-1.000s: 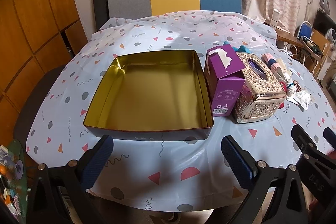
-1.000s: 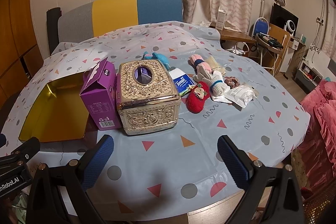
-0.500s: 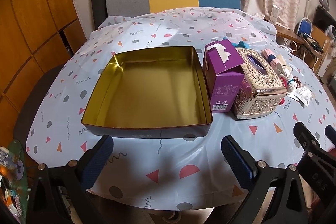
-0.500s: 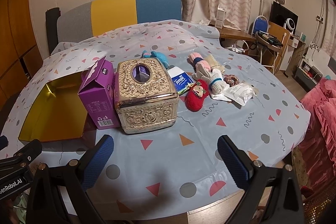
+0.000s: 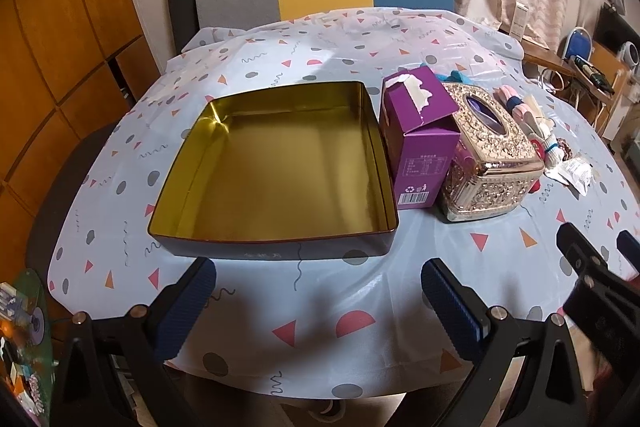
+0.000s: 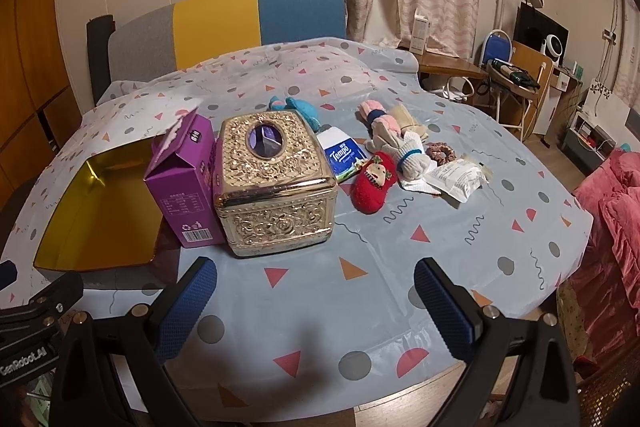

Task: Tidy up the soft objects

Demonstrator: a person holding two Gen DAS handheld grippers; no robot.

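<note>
Two hand-held grippers: the left hand-held gripper [image 5: 318,301] and the right hand-held gripper [image 6: 316,301] are both held spread and empty above the near edge of the worktop [image 6: 400,259].
Tin tray [image 5: 276,167]: at the left, gold-lined, nothing is seen inside it.
Purple carton [image 5: 418,143]: set just beside the tray's right wall, its torn top flap standing open.
Gold tissue box [image 6: 274,179]: placed right of the carton, touching or nearly touching it.
Blue plush toy [image 6: 302,107]: partly hidden behind the tissue box.
Tissue pack [image 6: 344,155]: laid flat just right of the tissue box.
Red knitted mitten [image 6: 374,183]: lying beside the tissue pack, nearest of the soft things.
Rolled socks and gloves [image 6: 394,135]: bunched behind and right of the mitten, overlapping one another.
Scrunchie [image 6: 440,151]: at the right of the bunch.
White sachet [image 6: 456,179]: farthest right, flat on the cloth.
Step in hand: judged to be the very start, as nothing is gripped or sorted yet.
Next move: a reach by the right hand-held gripper to the mitten is called for, then a carry leftward over the tissue box and carton to the tray, presumably the container meant.
</note>
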